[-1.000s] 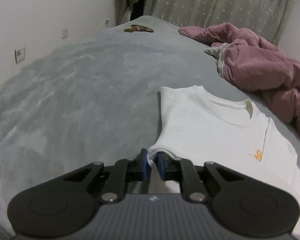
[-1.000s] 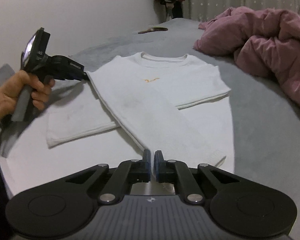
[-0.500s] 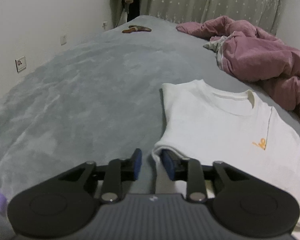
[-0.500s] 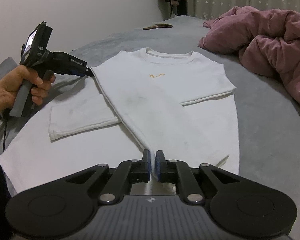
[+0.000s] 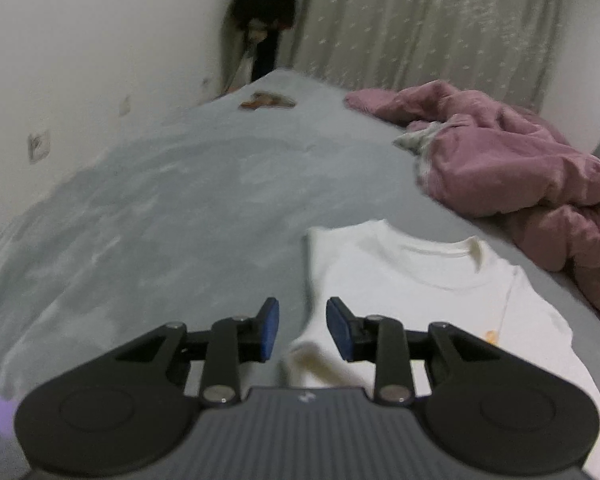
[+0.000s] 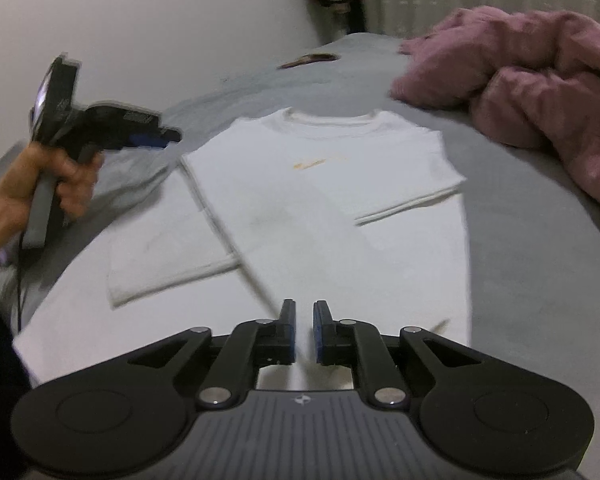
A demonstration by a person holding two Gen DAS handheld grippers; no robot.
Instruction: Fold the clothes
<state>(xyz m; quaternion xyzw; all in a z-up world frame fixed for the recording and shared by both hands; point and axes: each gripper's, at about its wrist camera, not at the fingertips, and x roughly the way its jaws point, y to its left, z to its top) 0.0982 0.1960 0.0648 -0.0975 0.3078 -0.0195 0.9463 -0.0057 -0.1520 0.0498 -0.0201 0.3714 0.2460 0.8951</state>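
White shirt (image 6: 340, 216); pink blanket (image 5: 512, 168)

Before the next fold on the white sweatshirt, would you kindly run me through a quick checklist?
1. Left claw clear of fabric: ok, jaws have just opened, nothing pinched.
2. Right claw released: ok, narrow gap, pads clear of cloth.
3. Both sleeves folded across the white sweatshirt: ok.
4. Pink duvet clear of the sweatshirt: ok.
5. Hem flat: cannot tell, hidden behind the right claw.

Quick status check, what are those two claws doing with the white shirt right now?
Left claw just opened, nothing gripped. Right claw slightly open, empty. White long-sleeved shirt flat on grey bedspread, one side folded over. Pink duvet clear of it.
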